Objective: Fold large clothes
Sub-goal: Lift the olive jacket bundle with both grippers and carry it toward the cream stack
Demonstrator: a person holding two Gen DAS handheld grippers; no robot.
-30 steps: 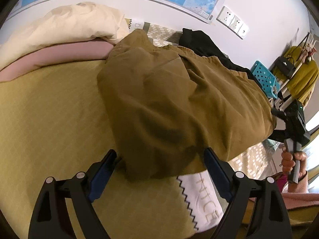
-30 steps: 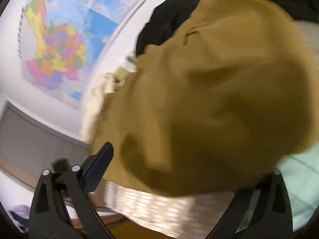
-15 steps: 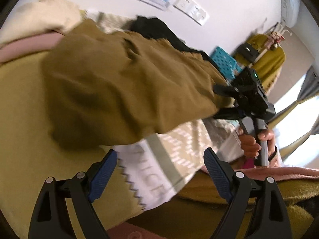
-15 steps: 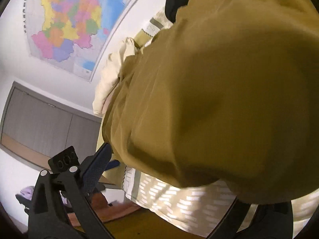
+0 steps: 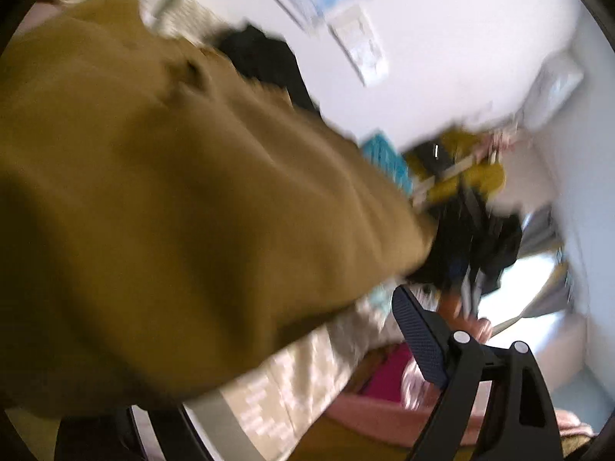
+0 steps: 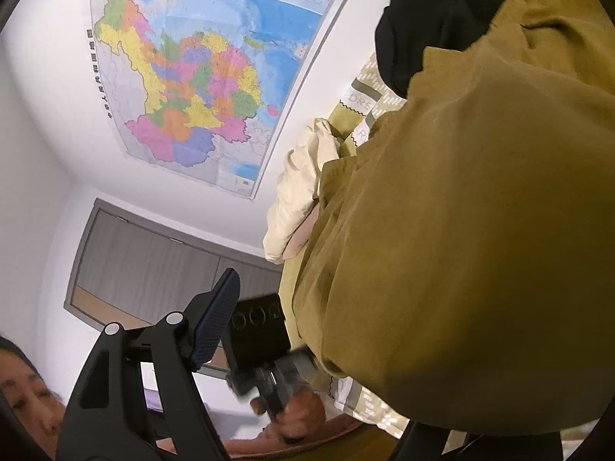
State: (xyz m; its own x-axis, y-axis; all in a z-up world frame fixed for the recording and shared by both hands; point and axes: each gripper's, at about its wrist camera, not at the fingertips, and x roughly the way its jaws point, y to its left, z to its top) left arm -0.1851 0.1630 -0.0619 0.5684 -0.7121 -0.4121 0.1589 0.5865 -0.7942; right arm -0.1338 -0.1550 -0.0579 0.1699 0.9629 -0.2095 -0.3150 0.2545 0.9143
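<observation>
A large olive-brown garment [image 5: 173, 211] is bunched up on the bed. In the blurred left wrist view it covers my left gripper's [image 5: 307, 292] left finger, and the jaws stand wide apart. In the right wrist view the same garment [image 6: 480, 230] hides my right gripper's [image 6: 307, 280] right finger. The right jaws are closing, with a gap still showing between the left pad [image 6: 215, 322] and the cloth. Each view shows the other gripper, held in a hand [image 6: 300, 411], at the garment's far end.
A black garment [image 6: 434, 19] and a patterned quilt [image 5: 300, 376] lie behind and under the olive one, beside a cream duvet [image 6: 303, 188]. A map [image 6: 192, 77] hangs on the wall. A turquoise basket [image 5: 388, 157] and a clothes rack [image 5: 476, 176] stand at the right.
The left wrist view has swung right and down, and the garment now covers the left finger. The right view has turned towards the left gripper, and its visible finger has moved inward.
</observation>
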